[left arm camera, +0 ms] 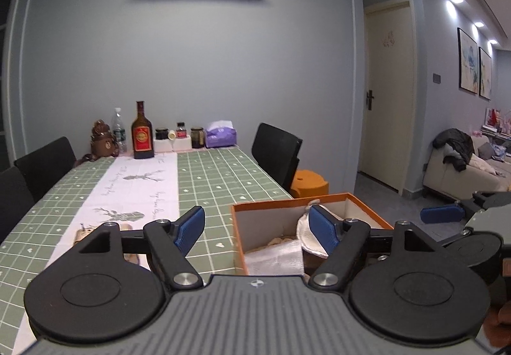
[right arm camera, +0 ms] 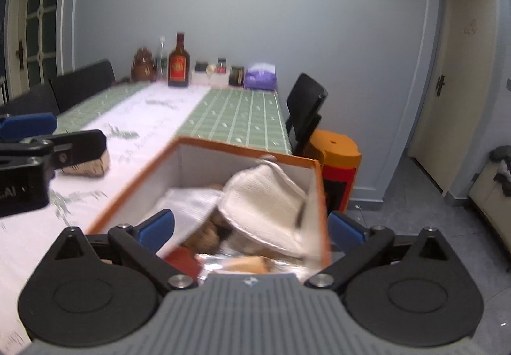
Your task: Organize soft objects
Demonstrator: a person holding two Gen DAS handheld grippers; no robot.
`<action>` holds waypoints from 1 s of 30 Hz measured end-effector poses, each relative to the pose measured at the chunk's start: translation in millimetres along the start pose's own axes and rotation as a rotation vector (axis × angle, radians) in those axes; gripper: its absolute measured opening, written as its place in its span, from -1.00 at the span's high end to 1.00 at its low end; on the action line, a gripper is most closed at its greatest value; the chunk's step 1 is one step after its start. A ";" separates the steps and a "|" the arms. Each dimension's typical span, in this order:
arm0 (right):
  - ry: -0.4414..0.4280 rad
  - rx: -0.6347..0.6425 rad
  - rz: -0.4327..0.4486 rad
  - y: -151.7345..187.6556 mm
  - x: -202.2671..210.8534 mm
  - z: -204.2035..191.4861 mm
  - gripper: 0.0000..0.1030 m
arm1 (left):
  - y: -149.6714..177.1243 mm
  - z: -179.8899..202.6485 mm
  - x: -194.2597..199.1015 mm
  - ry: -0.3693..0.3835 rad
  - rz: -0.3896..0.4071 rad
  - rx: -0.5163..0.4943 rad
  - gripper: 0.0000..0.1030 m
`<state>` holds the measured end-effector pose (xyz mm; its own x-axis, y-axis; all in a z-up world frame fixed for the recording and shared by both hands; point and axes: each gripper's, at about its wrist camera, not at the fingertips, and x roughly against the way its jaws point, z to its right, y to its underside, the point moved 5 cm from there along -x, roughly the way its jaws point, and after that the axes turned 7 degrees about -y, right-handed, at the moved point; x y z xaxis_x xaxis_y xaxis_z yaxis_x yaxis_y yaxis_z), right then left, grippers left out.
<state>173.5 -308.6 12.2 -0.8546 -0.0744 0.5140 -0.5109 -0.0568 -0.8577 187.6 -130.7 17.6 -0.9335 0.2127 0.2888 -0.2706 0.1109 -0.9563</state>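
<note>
An orange-edged box (left arm camera: 289, 205) with white inner walls stands at the near right corner of the table. Inside it a round white padded cloth (right arm camera: 265, 204) leans against the right wall, over a folded white cloth (right arm camera: 191, 200) and some brown soft pieces (right arm camera: 204, 235). My right gripper (right arm camera: 250, 218) is open just above the box, nothing between its pads. My left gripper (left arm camera: 257, 215) is open over the box's left wall, also with nothing in it. A beige patterned soft item (right arm camera: 92, 165) lies on the white runner beside the box.
The green checked tablecloth (left arm camera: 223, 176) runs to the far wall, where a brown bottle (left arm camera: 142, 133), jars and a purple tissue box (left arm camera: 221, 134) stand. Black chairs (left arm camera: 276, 153) flank the table. An orange stool (right arm camera: 338, 163) sits right of the box.
</note>
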 end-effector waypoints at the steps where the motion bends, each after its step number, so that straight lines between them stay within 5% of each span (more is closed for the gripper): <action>1: -0.001 -0.016 0.015 1.2 -0.1 -5.7 -0.94 | 1.1 -2.5 3.1 -0.014 0.008 0.001 -0.72; 9: 0.053 0.031 0.173 5.9 8.6 -55.0 -0.94 | 16.9 -25.0 20.9 -0.114 0.043 -0.021 -0.78; 30: -0.006 -0.041 0.132 38.3 11.7 -82.9 -0.94 | 40.6 -45.6 34.5 -0.138 0.013 0.041 -0.79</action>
<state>136.2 -229.1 -15.5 -0.9143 -0.0845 0.3962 -0.3972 -0.0054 -0.9177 155.2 -74.6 -9.2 -0.9597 0.0783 0.2698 -0.2648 0.0685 -0.9619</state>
